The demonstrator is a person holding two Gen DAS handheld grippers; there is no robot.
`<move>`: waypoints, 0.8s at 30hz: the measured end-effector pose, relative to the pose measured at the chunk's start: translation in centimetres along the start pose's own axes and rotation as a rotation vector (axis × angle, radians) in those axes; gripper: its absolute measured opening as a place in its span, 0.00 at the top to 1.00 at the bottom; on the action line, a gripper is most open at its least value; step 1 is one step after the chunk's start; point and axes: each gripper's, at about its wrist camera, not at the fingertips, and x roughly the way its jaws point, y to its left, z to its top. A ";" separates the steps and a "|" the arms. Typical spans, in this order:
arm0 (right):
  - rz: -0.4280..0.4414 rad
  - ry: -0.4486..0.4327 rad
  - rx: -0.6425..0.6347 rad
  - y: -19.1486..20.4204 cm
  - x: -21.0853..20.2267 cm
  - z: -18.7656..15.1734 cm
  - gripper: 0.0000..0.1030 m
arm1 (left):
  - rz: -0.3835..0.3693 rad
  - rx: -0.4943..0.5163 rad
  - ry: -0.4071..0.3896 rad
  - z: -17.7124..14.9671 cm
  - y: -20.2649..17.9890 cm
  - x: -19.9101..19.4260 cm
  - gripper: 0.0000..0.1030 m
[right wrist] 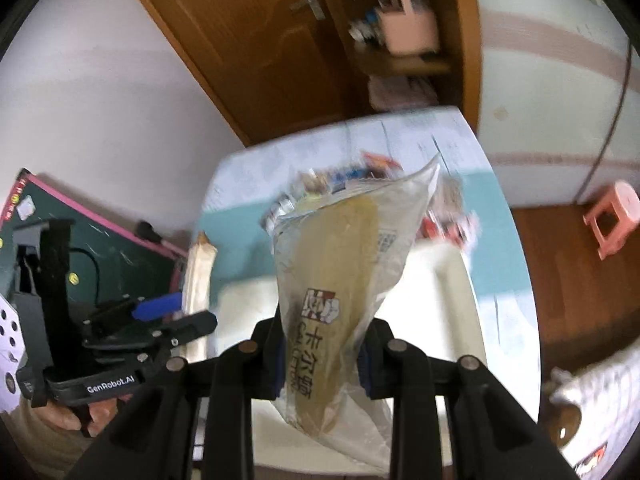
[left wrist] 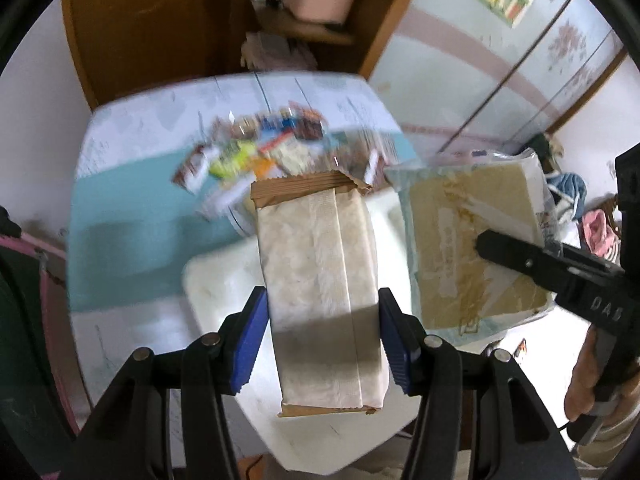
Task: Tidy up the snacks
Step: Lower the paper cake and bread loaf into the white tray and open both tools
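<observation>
A: What are my claws holding?
B: Your left claw [left wrist: 322, 344] is clamped on a pale paper-wrapped packet [left wrist: 320, 280]; your right claw [right wrist: 322, 360] is squeezed tight on a clear bag of yellowish wafers [right wrist: 340, 280]. Both hang above the white tray [left wrist: 216, 280] on the worktop [left wrist: 132, 240], near the blurred snack pile [left wrist: 256, 148]

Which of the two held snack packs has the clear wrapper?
The right gripper's pack: see-through plastic over yellowish cake. The left gripper's pack is opaque whitish with brown crimped ends.
</observation>
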 end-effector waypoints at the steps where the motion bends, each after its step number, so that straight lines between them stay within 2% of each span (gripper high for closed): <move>1: -0.007 0.015 0.009 -0.4 0.3 -0.6 0.73 | 0.002 0.001 0.015 -0.5 -0.3 0.6 0.49; 6: -0.061 0.110 0.042 -2.2 2.8 -3.2 0.72 | 0.062 0.028 0.036 -1.5 -1.7 2.6 0.48; 8: -0.066 0.132 0.044 -2.5 3.3 -3.5 0.70 | 0.086 0.034 0.031 -1.7 -2.1 2.8 0.40; 10: -0.091 0.154 0.041 -2.5 3.6 -3.9 0.70 | 0.090 0.028 0.019 -1.9 -2.4 2.4 0.15; 13: -0.128 0.154 0.002 -2.3 3.4 -4.4 0.61 | 0.077 0.003 -0.021 -1.8 -2.3 1.6 0.13; 18: -0.159 0.099 -0.078 -1.1 1.6 -4.0 0.48 | 0.097 -0.035 -0.059 -1.7 -2.1 -0.2 0.07; 24: -0.162 0.043 -0.142 0.4 -0.3 -3.4 0.41 | 0.121 -0.048 -0.101 -1.9 -2.0 -1.9 0.07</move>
